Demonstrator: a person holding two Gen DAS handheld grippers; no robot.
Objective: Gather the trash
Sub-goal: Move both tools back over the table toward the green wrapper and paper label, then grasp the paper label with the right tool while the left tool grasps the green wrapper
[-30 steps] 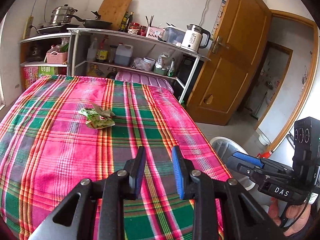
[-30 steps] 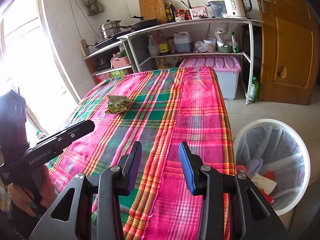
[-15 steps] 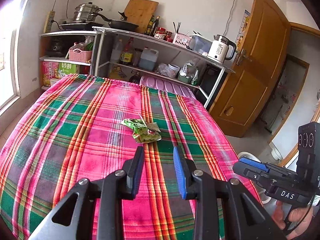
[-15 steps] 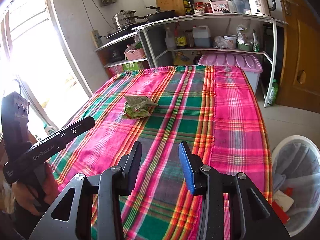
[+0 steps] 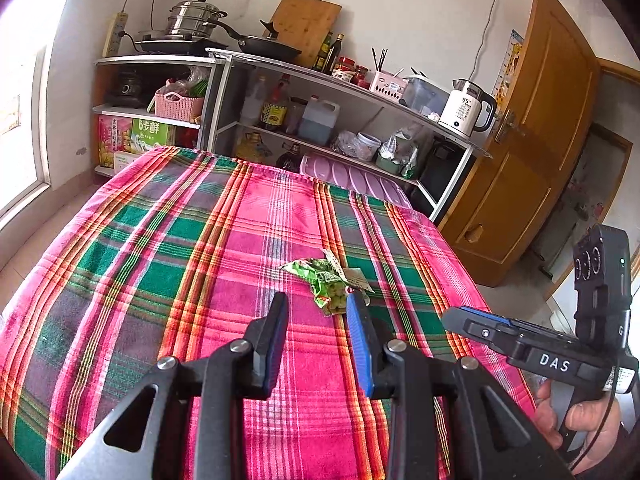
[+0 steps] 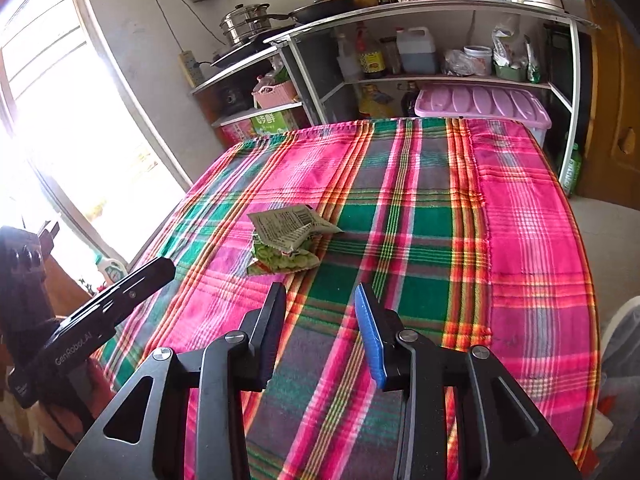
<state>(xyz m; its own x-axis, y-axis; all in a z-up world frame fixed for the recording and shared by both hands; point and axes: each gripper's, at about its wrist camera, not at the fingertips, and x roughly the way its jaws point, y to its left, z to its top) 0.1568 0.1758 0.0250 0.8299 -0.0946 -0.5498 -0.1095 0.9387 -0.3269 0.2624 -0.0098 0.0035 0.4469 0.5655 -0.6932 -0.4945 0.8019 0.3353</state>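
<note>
**Both claws lined up on the last wrapper**

Left claw [image 5: 316, 312] sits apart with nothing in it, tips just short of the crumpled green wrapper [image 5: 330, 280]. Right claw [image 6: 320, 300] is empty too, jaws closing, aimed at that wrapper from the other side (probably a two-sided pickup). The plaid counter [image 6: 520, 220] looks bare otherwise; cluttered shelves [image 6: 440, 76] stand behind, well apart.

Counted: one crumpled wrapper [image 5: 328, 282] on one plaid cloth [image 5: 168, 248], two grippers [image 5: 318, 304] [image 6: 320, 300], one kettle [image 5: 466, 110], one cutting board [image 5: 306, 26], one pink basket [image 5: 176, 106], one steamer pot [image 5: 194, 18].
</note>
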